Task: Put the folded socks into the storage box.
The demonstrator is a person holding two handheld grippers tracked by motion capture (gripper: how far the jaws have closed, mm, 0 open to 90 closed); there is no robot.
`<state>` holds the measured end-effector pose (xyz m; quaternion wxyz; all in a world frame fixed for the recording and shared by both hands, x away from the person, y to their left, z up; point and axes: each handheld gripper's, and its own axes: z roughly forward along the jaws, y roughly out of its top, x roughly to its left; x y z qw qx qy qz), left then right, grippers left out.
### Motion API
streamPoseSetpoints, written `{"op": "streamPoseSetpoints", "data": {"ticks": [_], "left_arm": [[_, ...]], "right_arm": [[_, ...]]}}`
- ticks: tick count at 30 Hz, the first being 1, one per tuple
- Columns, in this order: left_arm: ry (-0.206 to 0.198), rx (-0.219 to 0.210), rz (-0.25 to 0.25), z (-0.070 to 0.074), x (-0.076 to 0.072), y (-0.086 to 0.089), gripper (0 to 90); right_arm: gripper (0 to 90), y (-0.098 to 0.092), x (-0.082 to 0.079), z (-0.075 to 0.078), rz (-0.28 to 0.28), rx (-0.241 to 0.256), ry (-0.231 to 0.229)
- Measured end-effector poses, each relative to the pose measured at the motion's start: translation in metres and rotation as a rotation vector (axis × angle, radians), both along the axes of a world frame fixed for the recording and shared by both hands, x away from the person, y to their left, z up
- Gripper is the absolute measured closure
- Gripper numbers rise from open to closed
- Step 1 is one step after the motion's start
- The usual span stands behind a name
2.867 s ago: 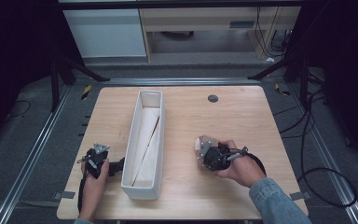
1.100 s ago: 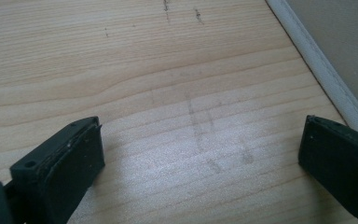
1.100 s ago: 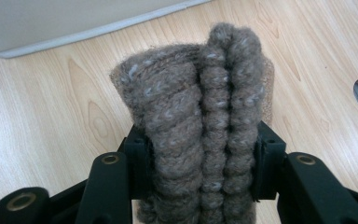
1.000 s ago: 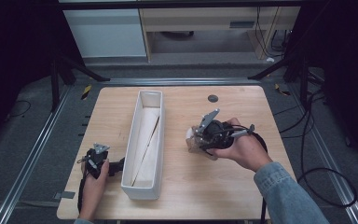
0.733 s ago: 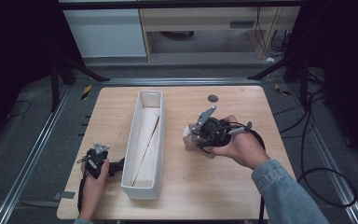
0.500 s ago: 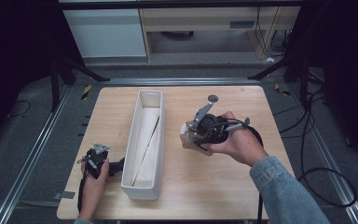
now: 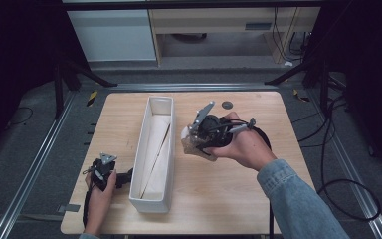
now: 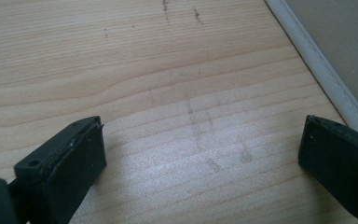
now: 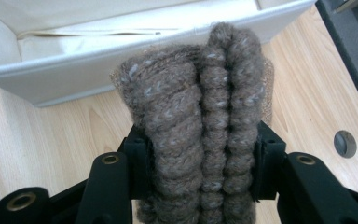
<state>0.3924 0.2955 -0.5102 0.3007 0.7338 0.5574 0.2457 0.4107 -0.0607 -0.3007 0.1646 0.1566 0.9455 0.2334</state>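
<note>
High view. One long white tray (image 7: pixel 155 149) lies lengthwise on the desk (image 7: pixel 258 199), left of centre, its open top facing up so that things can be dropped in from above. The right hand-held gripper (image 7: pixel 194 135) hangs just above the desk at the tray's 3 o'clock side, carrying one brown knitted bundle (image 7: pixel 191 146) close to the tray's long wall; judged from this, the bundle is being brought across to go into the tray. The left hand-held gripper (image 7: pixel 129 178) rests low at the tray's 9 o'clock side near the near end, apparently parked or ready to steady the tray. One small dark round fitting (image 7: pixel 227 105) sits in the desk toward 1 o'clock.

Left gripper view. The two black jaws stand wide apart over bare desk wood (image 8: pixel 177 93), holding nothing; the white tray wall (image 8: pixel 317 70) runs along the 2 o'clock edge.

Right gripper view. The jaws are clamped on the knitted bundle (image 9: pixel 200 126), which shows as several thick folded ridges squeezed between the pads, so it cannot unroll. The tray rim (image 9: pixel 135 60) lies just beyond it at 12 o'clock; the round fitting (image 9: pixel 345 143) lies at 3 o'clock.
</note>
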Motion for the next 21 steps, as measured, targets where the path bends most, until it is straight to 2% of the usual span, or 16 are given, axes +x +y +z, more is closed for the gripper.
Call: {"op": "streamPoseSetpoints", "data": {"ticks": [7, 11, 21], "left_arm": [[0.001, 0.0, -0.002, 0.0, 0.0, 0.0, 0.0], [0.0, -0.001, -0.001, 0.0, 0.0, 0.0, 0.0], [0.001, 0.0, -0.002, 0.0, 0.0, 0.0, 0.0]], "right_arm": [[53.1, 0.011, -0.002, 0.014, 0.018, -0.002, -0.014], [53.1, 0.017, 0.0, 0.022, 0.022, 0.014, -0.013], [53.1, 0.035, -0.001, 0.025, 0.051, 0.017, -0.009]]}}
